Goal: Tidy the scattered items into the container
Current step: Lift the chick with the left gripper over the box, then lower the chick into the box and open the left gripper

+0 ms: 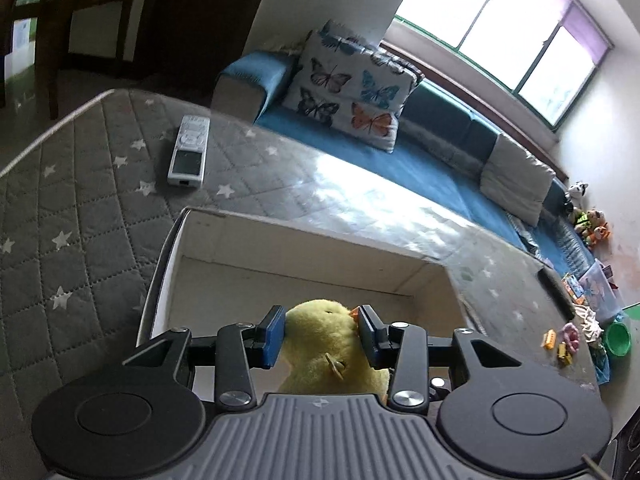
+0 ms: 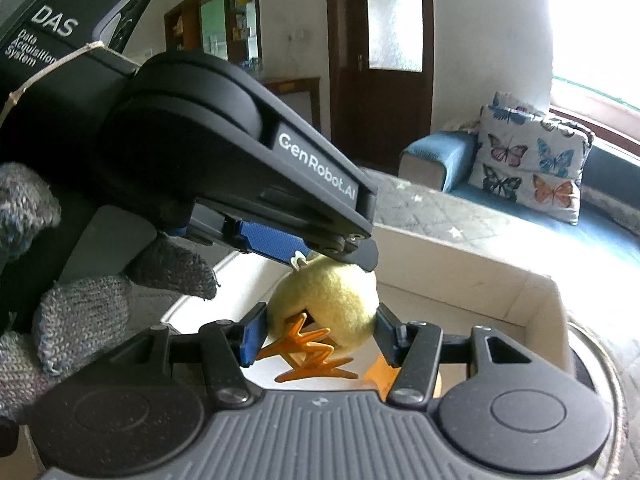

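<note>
A yellow plush chick (image 1: 320,340) with orange feet is held over an open cardboard box (image 1: 280,252) on a grey star-quilted table. My left gripper (image 1: 320,334) is shut on the chick's head. In the right wrist view the left gripper's body (image 2: 256,168) comes in from the upper left, gripping the chick (image 2: 332,300) from above. My right gripper (image 2: 316,332) has its blue pads at both sides of the chick's lower body, above the orange feet (image 2: 308,356); I cannot tell whether the pads press it. An orange item (image 2: 380,376) lies in the box (image 2: 480,276) below.
A white remote control (image 1: 189,151) lies on the quilt (image 1: 72,216) behind the box. A blue sofa (image 1: 420,160) with a butterfly cushion (image 1: 352,88) runs along the far side. Small toys (image 1: 564,340) and a green bowl (image 1: 618,338) sit at the right.
</note>
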A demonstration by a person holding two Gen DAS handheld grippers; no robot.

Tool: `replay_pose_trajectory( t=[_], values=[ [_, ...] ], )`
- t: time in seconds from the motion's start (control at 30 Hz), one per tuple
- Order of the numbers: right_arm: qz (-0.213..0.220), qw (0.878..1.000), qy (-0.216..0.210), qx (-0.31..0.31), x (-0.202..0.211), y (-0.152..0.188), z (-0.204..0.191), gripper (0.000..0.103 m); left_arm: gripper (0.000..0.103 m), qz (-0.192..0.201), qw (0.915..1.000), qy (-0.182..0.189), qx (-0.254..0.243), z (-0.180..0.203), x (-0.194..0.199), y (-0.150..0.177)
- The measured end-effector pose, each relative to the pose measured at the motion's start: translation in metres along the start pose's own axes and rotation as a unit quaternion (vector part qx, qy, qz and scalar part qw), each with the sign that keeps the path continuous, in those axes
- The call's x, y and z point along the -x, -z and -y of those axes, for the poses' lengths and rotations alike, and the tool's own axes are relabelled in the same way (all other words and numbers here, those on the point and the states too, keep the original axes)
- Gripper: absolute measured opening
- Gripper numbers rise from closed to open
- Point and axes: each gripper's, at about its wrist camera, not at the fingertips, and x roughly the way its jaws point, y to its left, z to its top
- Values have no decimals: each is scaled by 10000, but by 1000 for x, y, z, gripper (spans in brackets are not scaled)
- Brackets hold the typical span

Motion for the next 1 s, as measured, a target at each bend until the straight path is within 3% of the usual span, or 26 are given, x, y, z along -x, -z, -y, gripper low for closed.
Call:
replay_pose_trajectory(
  t=[0.5,0.87,1.0],
  values=[
    [-611,9980,-28,-129,-46,15,9,57,41,-609,9979,-29,240,-27,-48,7],
    [-527,9986,44,-77,-31,20,0,57,42,-522,9986,-130,17,-23,-43,8],
    [-465,9989,57,-73,-25,20,-2,63,41,-396,9990,-195,-61,-19,-36,6]
  ],
)
